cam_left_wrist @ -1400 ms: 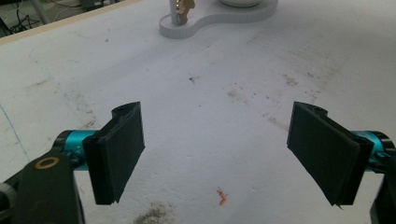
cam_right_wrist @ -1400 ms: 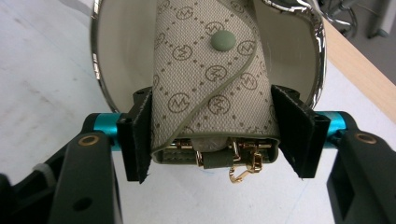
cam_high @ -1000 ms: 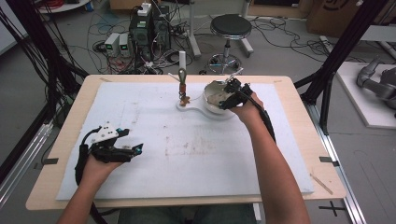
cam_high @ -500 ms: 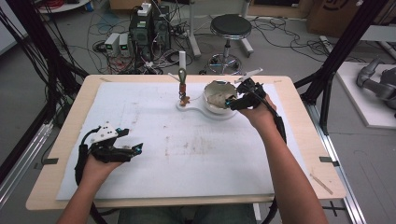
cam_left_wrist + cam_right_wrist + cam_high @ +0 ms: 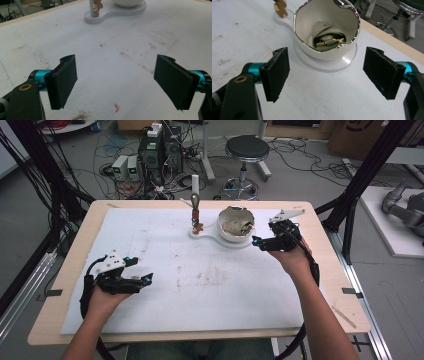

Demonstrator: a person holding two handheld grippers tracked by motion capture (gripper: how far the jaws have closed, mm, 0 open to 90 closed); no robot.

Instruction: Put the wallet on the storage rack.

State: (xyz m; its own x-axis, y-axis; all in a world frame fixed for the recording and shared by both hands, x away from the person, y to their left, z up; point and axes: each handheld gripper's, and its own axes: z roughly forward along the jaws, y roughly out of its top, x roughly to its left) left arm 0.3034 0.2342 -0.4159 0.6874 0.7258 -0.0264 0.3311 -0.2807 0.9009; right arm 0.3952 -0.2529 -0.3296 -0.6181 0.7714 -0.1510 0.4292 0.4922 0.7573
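2 grippers stood wide, both empty: right gripper (image 5: 265,241) just beside the white bowl (image 5: 327,32), left gripper (image 5: 131,279) well apart from it. A gold-clasped strap (image 5: 328,37) already lay inside the bowl; seemingly nothing remained.

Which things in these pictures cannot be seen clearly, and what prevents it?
- Folded grey item in the white bowl, right gripper view: the bowl's wall hides its lower part; what it is stays unclear.
- Small brass piece on the white stand, high view: too small to identify.
- The stand's post, left gripper view: cut off by the top edge.
- Tiny red scrap on the table: too small to name.
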